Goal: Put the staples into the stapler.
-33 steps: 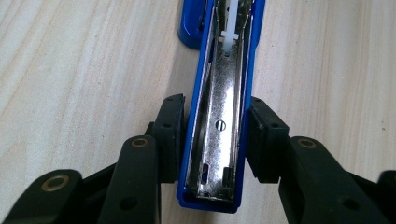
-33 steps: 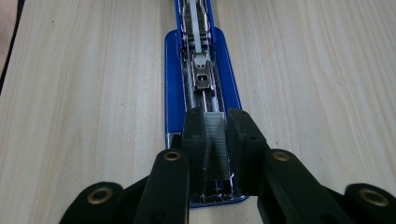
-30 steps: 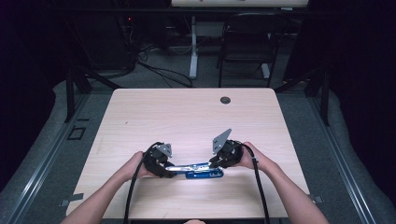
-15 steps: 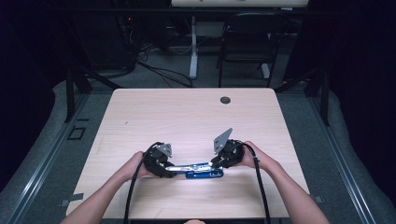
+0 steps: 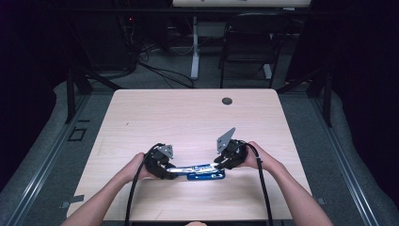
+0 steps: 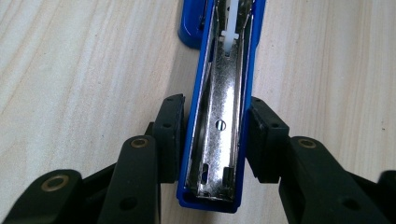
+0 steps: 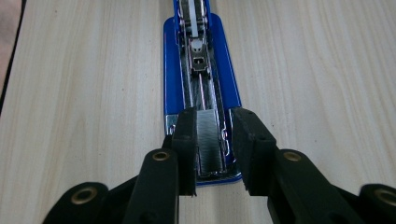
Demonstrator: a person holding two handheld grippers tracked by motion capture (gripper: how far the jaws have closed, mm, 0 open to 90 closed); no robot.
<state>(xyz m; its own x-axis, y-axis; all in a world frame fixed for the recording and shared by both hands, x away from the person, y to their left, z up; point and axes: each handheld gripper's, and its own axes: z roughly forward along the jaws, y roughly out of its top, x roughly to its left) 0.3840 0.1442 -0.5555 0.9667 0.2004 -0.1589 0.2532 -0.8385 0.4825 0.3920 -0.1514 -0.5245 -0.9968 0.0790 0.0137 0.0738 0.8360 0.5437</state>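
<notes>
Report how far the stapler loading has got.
Done: the blue stapler lies opened flat, and a strip of staples sits in its magazine. In hand: the left gripper clamps the lid; the right gripper has just been opening around the strip. Left: closing the lid.

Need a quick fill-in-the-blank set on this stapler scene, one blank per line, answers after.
1. The stapler lying open on the table is ___ in colour.
2. The left gripper is shut on the ___.
3. A strip of ___ lies in the stapler's open metal channel.
4. The table top is light ___.

Answers: blue; stapler; staples; wood.
</notes>
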